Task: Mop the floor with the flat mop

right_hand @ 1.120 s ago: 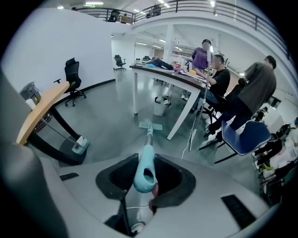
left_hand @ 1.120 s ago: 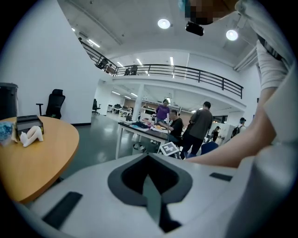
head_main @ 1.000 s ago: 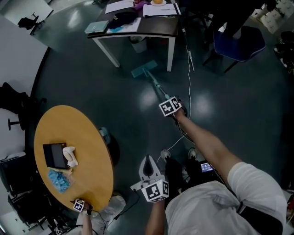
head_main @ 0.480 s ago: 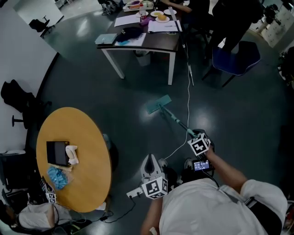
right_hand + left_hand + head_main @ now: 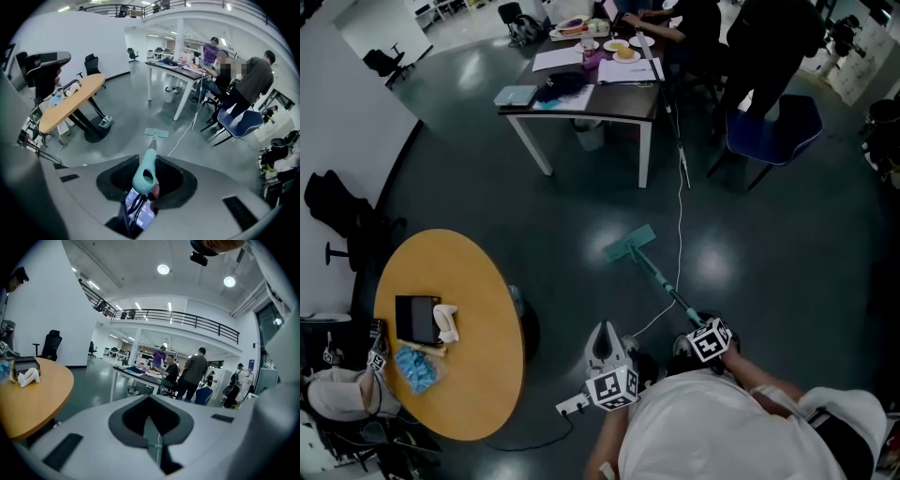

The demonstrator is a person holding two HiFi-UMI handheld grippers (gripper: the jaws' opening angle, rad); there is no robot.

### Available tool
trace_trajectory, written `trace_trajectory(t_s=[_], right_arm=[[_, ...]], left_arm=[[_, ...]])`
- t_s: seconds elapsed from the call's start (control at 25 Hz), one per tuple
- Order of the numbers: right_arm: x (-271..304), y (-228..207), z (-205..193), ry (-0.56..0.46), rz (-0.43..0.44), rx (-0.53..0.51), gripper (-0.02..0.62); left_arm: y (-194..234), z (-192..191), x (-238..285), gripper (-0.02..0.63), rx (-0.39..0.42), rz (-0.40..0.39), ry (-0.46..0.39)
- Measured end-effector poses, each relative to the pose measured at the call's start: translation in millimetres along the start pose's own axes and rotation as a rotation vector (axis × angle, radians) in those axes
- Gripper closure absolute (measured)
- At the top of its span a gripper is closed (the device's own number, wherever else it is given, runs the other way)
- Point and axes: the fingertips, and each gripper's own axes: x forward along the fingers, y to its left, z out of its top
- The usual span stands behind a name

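In the head view, the flat mop [image 5: 630,245] lies with its pad flat on the dark floor [image 5: 787,234], between the desk [image 5: 581,92] and the person, its handle slanting back to the right gripper [image 5: 705,337]. The left gripper [image 5: 602,332] hangs near the round table [image 5: 478,375]. In the left gripper view, the left gripper [image 5: 151,427] has its jaws pressed together on nothing. In the right gripper view, the right gripper [image 5: 143,187] clamps the mop's teal handle end [image 5: 143,174]; the pad [image 5: 156,133] rests on the floor near a blue chair [image 5: 241,124].
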Motion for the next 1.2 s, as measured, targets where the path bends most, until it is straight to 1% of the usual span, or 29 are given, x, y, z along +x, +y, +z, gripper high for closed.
trace_trajectory(t_s=[0.08, 0.2, 0.32, 0.44, 0.52, 0.6, 0.68, 0.8, 0.88, 1.04, 1.2], right_arm=[[24, -3, 22, -0.023, -0.01, 0.004, 0.482], [72, -18, 71, -0.059, -0.048, 0.01, 0.483], [131, -39, 134, -0.09, -0.097, 0.023, 0.483], [187, -53, 203, -0.106, -0.129, 0.027, 0.483], [213, -59, 242, -0.104, -0.137, 0.04, 0.483], [231, -60, 271, -0.102, -0.142, 0.042, 0.483], [243, -62, 287, -0.099, -0.15, 0.037, 0.483], [249, -65, 293, -0.091, -0.155, 0.048, 0.483], [242, -63, 287, -0.094, -0.146, 0.038, 0.483], [206, -55, 243, -0.101, -0.115, 0.001, 0.483], [121, -46, 193, -0.154, -0.093, -0.037, 0.483]], left_arm=[[4, -3, 2, 0.6, -0.005, 0.004, 0.011], [11, -5, 3, 0.6, -0.014, 0.009, 0.025], [27, -13, 9, 0.6, -0.038, 0.018, 0.045], [44, -17, 16, 0.6, -0.024, 0.033, 0.06], [53, -19, 17, 0.6, -0.017, 0.043, 0.072], [61, -20, 16, 0.6, -0.015, 0.061, 0.084], [68, -22, 11, 0.6, -0.013, 0.079, 0.092], [77, -23, 8, 0.6, -0.003, 0.094, 0.086], [80, -25, 9, 0.6, -0.005, 0.098, 0.083], [71, -31, 11, 0.6, 0.003, 0.071, 0.099], [50, -19, 11, 0.6, 0.018, 0.027, 0.07]])
